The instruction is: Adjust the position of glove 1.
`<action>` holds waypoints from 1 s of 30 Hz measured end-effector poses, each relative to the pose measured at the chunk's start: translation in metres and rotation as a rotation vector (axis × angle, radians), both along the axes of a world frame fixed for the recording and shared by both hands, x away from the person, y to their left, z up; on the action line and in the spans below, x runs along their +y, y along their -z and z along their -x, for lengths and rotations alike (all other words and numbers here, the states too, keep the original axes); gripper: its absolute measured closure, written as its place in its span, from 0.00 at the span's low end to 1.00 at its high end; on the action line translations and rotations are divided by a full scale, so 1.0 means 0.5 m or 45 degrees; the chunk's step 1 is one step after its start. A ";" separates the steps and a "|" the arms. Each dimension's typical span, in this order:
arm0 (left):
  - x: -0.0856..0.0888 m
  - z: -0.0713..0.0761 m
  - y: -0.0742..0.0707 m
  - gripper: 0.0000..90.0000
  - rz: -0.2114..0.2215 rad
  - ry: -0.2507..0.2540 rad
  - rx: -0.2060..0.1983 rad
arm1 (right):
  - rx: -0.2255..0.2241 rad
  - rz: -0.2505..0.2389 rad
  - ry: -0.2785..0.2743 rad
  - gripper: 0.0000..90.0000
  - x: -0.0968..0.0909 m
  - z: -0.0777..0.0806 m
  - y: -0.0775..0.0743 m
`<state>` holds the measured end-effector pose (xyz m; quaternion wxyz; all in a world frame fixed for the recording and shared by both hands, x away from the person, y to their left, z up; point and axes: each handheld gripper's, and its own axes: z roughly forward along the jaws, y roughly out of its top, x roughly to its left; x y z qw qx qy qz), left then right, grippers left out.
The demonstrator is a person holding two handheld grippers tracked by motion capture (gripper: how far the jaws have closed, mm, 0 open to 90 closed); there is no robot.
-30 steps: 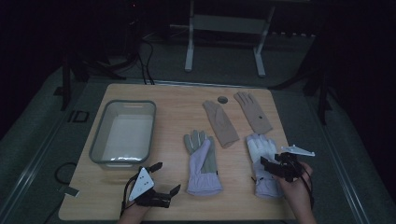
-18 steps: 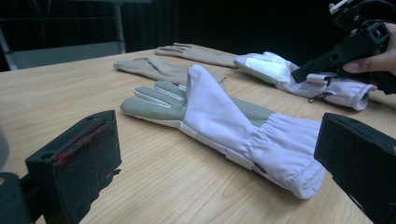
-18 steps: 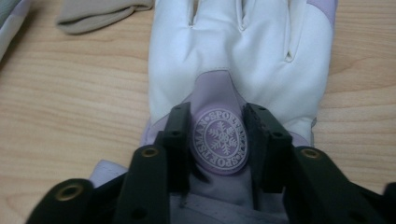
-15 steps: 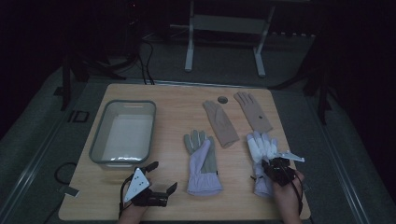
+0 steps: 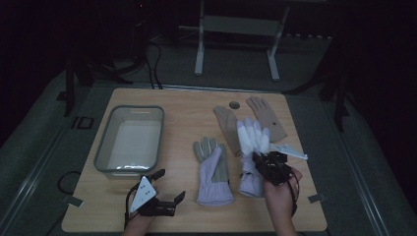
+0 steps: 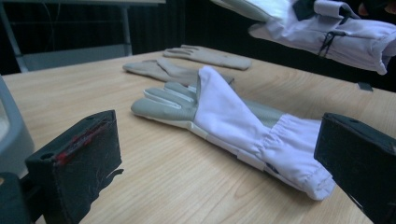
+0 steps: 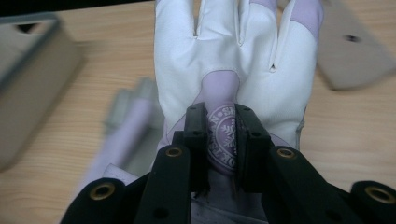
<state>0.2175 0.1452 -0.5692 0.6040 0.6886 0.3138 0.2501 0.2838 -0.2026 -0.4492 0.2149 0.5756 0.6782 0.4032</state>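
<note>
Right gripper (image 7: pixel 219 140) jaws pinch the white glove (image 7: pixel 233 56) above open tabletop (image 5: pixel 167 206).

Light wooden desk (image 5: pixel 177 206) carrying a grey plastic tub (image 5: pixel 130 139), one lavender glove (image 5: pixel 214 172) and two tan gloves (image 5: pixel 248 118).

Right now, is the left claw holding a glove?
No, in the left gripper view the left claw stands wide open, and the lilac and grey glove lies on the table beyond its jaws, untouched.
</note>
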 end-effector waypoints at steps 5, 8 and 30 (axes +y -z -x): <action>0.004 0.000 -0.001 0.01 0.014 -0.006 0.002 | 0.003 -0.041 -0.078 0.86 0.077 0.000 -0.008; 0.001 0.000 0.000 0.01 0.003 -0.002 -0.003 | 0.031 -0.060 -0.123 0.86 0.119 0.000 -0.004; -0.001 -0.001 0.002 0.01 0.017 0.016 0.012 | 0.194 0.009 -0.157 0.83 0.201 -0.025 0.133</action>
